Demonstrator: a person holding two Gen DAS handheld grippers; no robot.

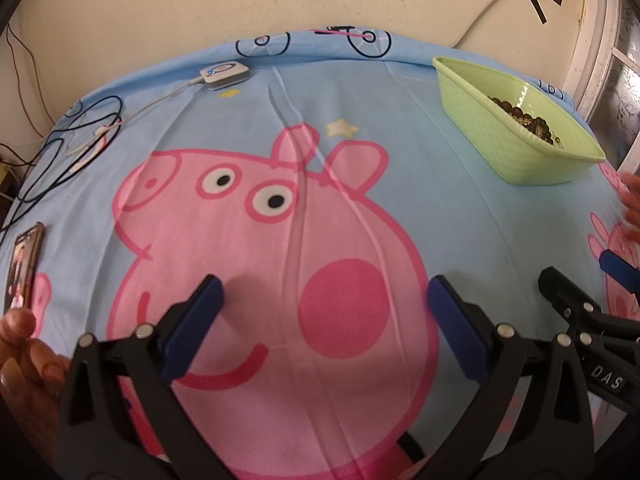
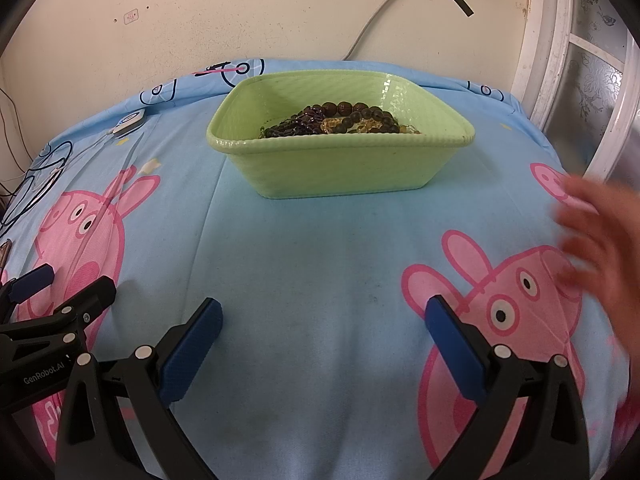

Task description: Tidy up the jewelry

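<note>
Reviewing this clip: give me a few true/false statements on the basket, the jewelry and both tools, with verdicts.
1. The beaded jewelry lies inside the green basket. True.
2. The right tool is shut on a necklace. False: it is open and holds nothing.
3. The left tool is open above the cartoon-pig sheet. True.
4. A phone sits inside the basket. False: it lies on the sheet, at the left edge of the left wrist view.
</note>
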